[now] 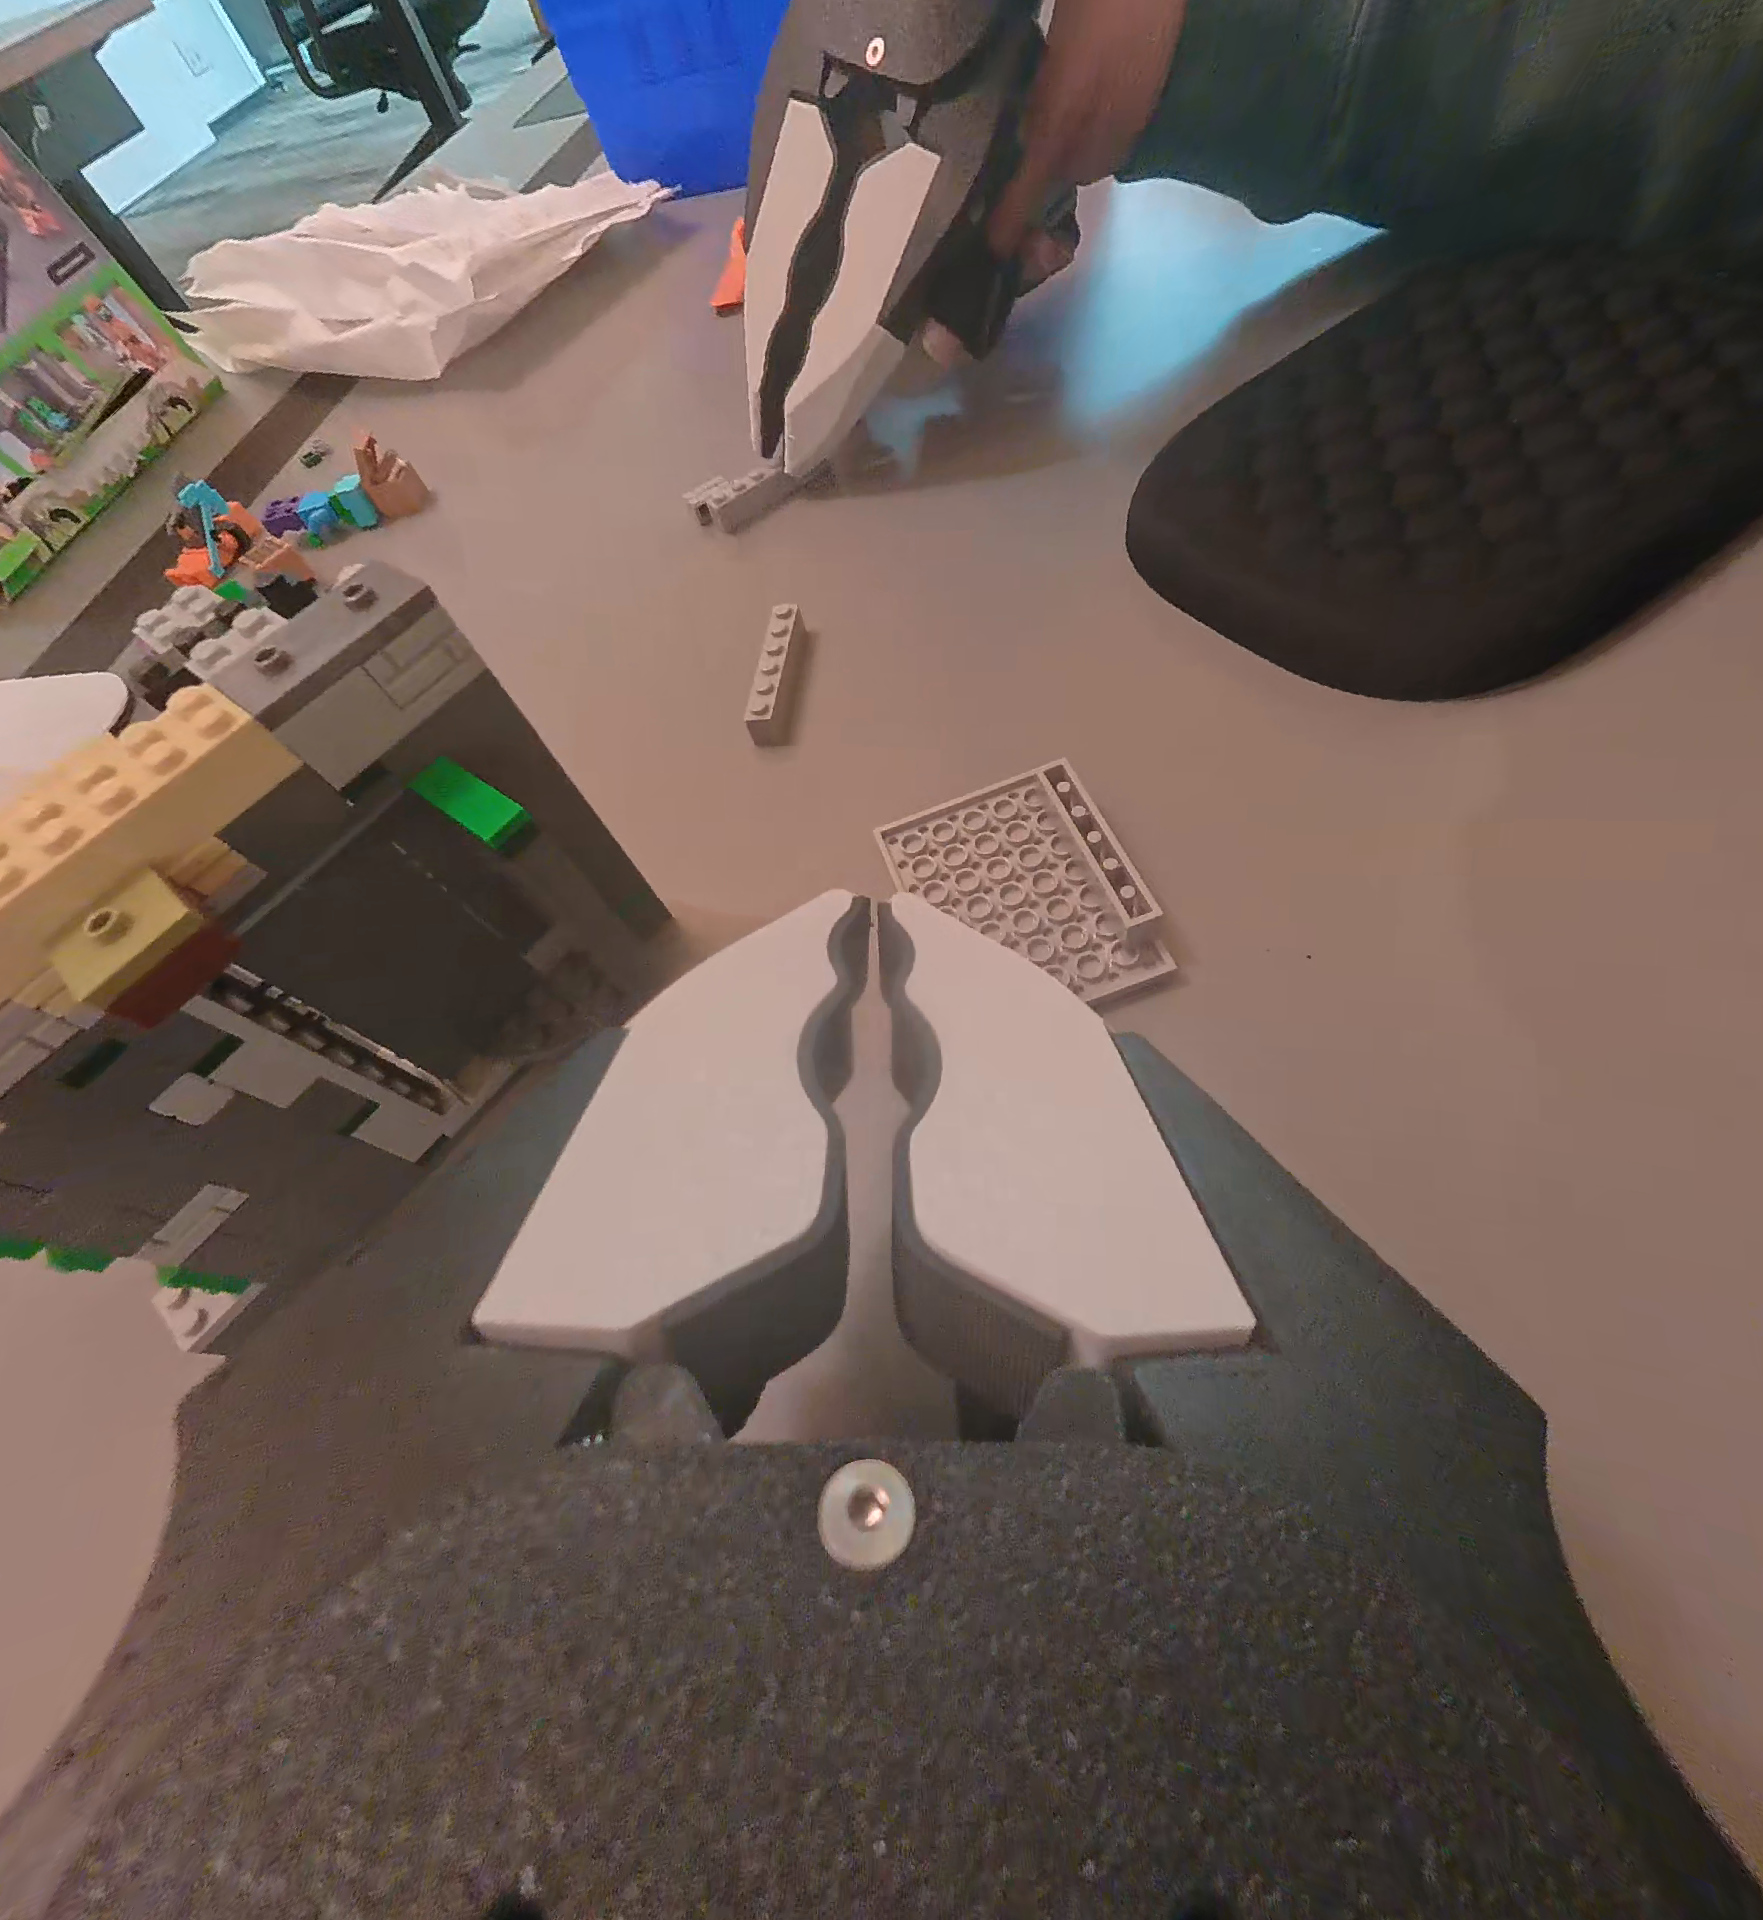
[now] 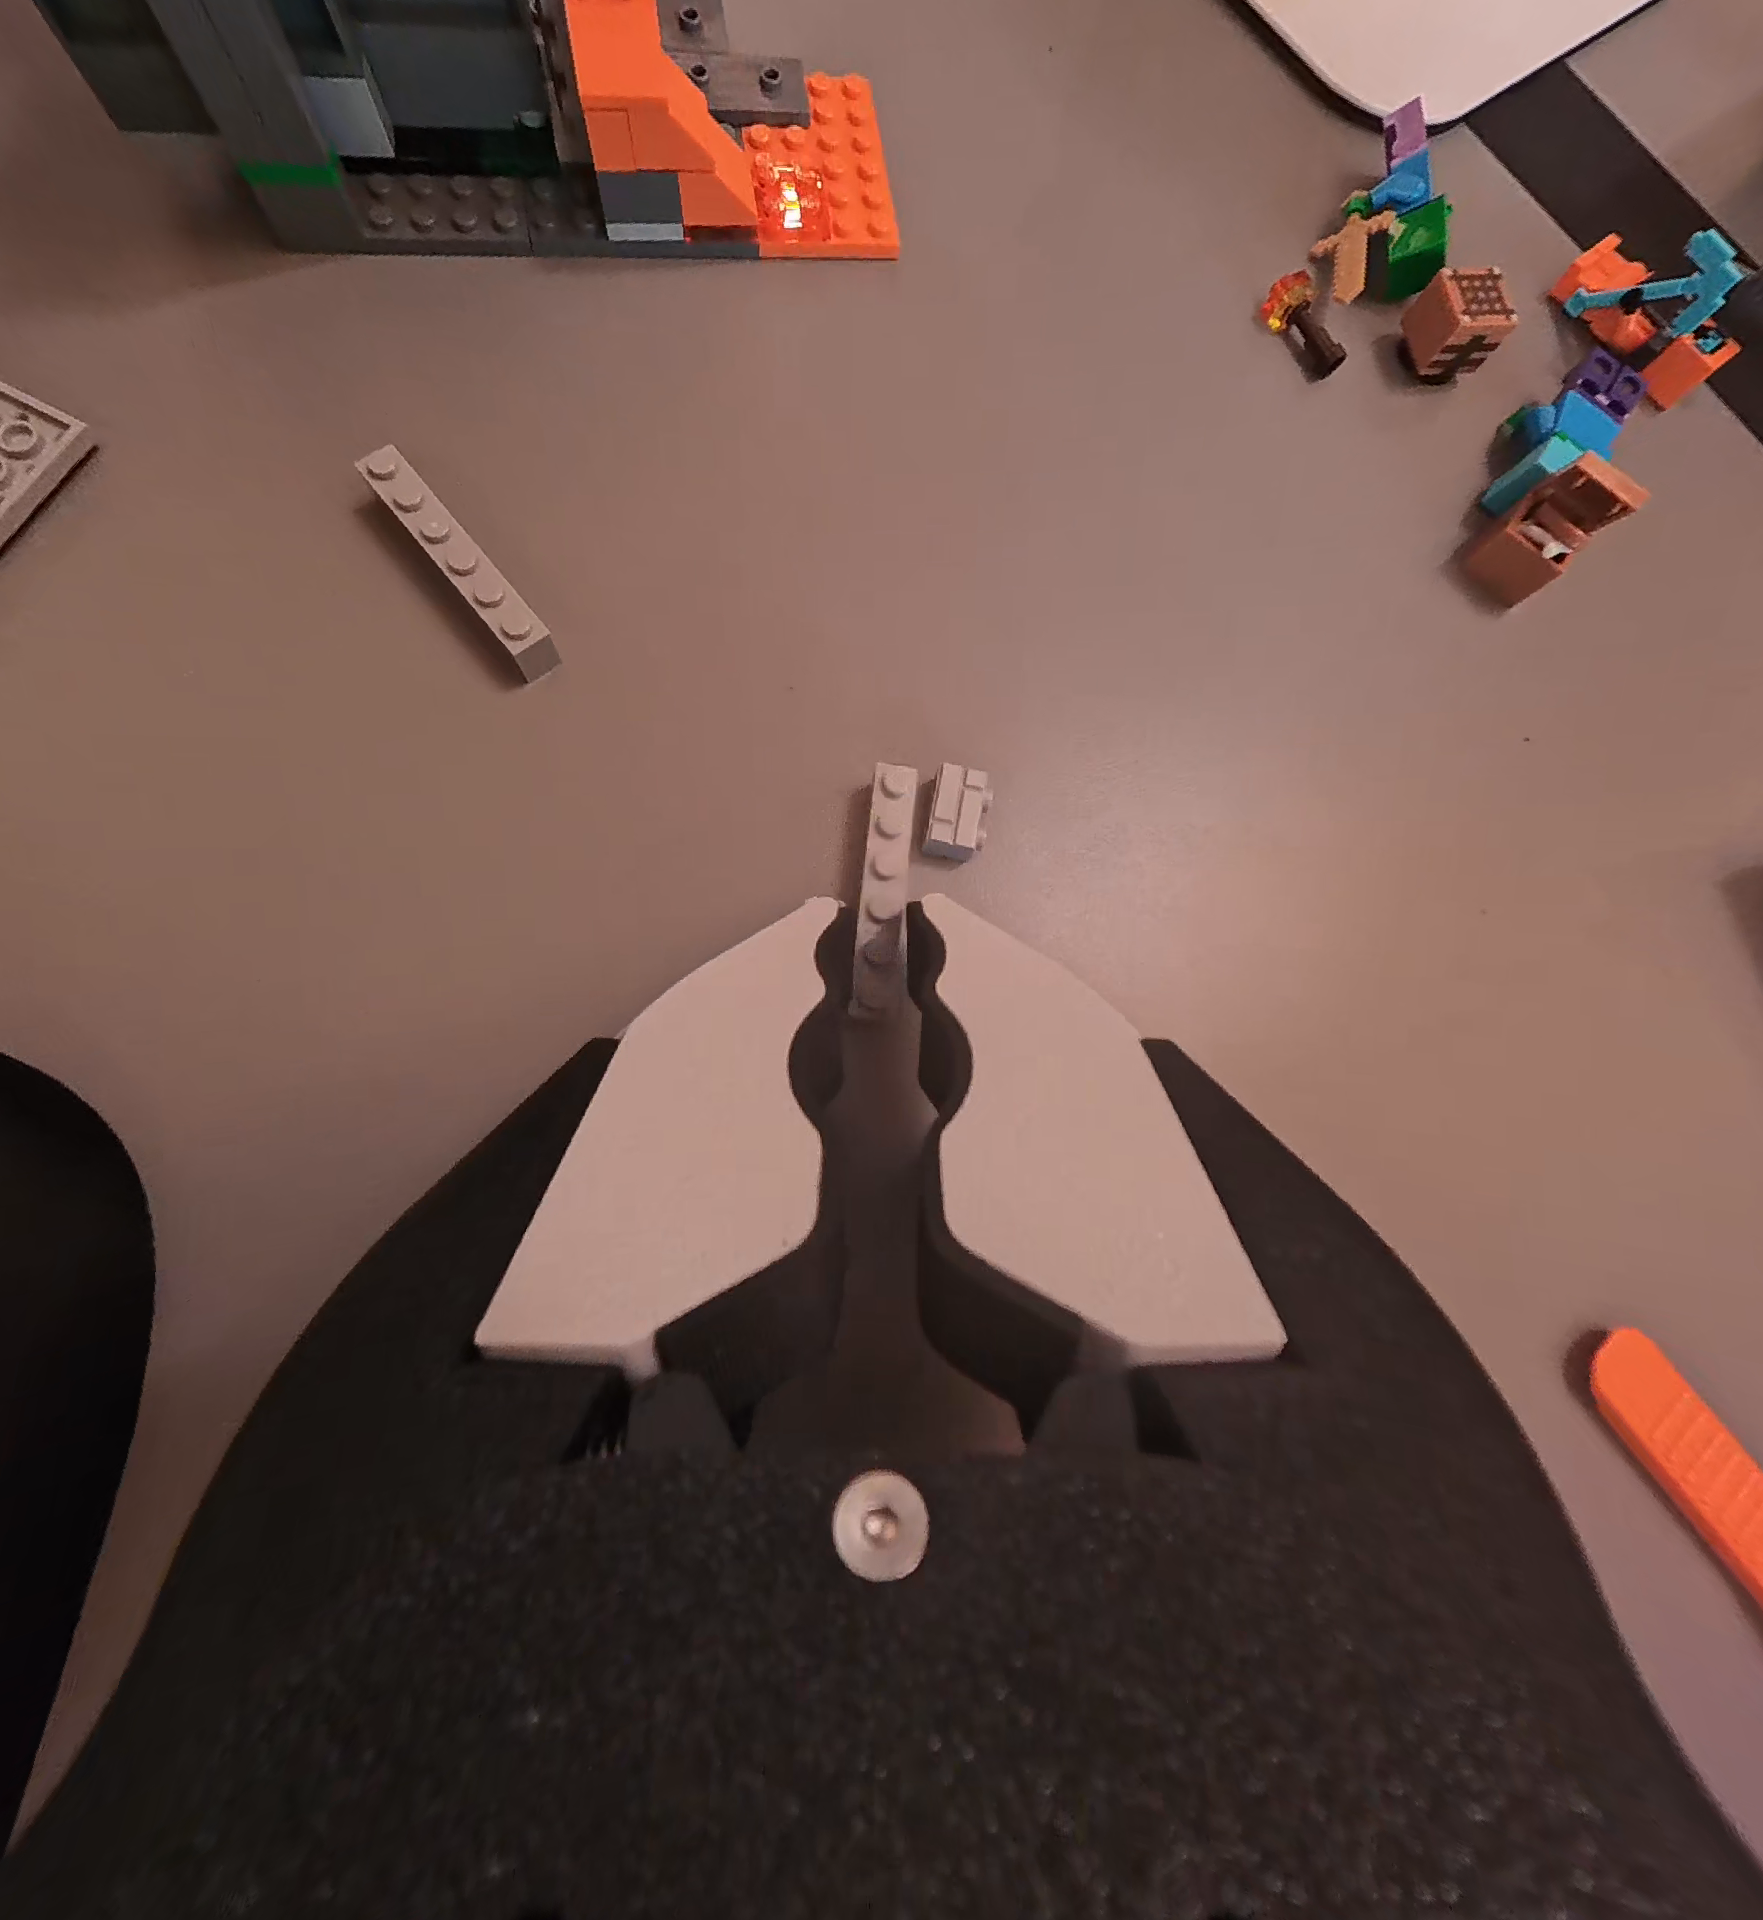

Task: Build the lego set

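My right gripper point(image 2: 877, 904) is shut on one end of a long, narrow grey studded brick point(image 2: 887, 862), which lies along the fingers and sticks out ahead of them at the table. A small grey brick point(image 2: 958, 812) lies just right of its far end. In the left wrist view the right gripper point(image 1: 783, 457) points down at the table with grey bricks point(image 1: 742, 499) at its tips. My left gripper point(image 1: 875, 914) is shut with nothing between its pads. It is above the table, just left of an upside-down grey plate point(image 1: 1022, 883).
Another long grey brick point(image 1: 773, 675) lies loose, also in the right wrist view point(image 2: 456, 561). A brick building point(image 1: 285, 831) stands left. Small colourful pieces point(image 2: 1583, 364), an orange flat tool point(image 2: 1718, 1496), a white bag point(image 1: 409, 270), a printed box point(image 1: 25, 364) and a black mesh pad point(image 1: 1479, 468) ring the table. The tips of one gripper are about 20 centimeters away from the tips of the other. The upside-down grey plate point(image 1: 1022, 883) is closer to my left gripper, around 5 centimeters from its tips; the right tips are 20 centimeters off.
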Available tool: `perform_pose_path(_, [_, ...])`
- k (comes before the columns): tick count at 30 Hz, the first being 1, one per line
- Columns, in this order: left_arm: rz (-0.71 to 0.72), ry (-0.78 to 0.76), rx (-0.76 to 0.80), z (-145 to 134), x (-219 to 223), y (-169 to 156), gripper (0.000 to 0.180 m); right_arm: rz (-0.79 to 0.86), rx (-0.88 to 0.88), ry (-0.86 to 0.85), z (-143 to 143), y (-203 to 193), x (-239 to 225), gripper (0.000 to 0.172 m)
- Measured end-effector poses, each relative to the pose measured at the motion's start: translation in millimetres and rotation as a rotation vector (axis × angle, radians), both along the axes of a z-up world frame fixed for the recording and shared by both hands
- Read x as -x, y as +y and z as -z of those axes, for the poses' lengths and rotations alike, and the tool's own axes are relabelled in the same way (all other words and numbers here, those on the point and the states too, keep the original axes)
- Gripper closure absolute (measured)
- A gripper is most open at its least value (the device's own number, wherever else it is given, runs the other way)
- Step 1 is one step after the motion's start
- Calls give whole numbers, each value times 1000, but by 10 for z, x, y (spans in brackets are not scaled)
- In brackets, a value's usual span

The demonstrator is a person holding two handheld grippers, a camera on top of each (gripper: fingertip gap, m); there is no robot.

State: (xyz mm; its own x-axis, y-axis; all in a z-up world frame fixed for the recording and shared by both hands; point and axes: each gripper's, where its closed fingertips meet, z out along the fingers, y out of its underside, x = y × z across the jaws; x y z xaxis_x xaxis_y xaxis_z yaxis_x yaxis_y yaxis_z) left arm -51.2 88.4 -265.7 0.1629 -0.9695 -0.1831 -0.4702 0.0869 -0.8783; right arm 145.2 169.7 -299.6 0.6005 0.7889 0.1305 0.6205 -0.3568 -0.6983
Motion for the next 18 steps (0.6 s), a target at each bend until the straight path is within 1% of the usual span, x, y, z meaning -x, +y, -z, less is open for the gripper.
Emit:
perform_pose_path(6, [4,-3,-11,-24,10,-9,179,11,-9,15,-18,18,-7,162])
perform_pose_path(9, [2,-5,-17,-38,16,-6,179,25,-44,43,-86,53,1,162])
perform_pose_path(14, [-7,-12,-25,-59,21,10,180,5,-173,172,-411,120,163,161])
perform_pose_path(16, [-11,-12,-27,-57,22,18,180,-39,-194,230,-543,114,311,161])
perform_pose_path(18, [-11,-10,-26,-50,22,20,180,-114,-188,235,-599,86,482,160])
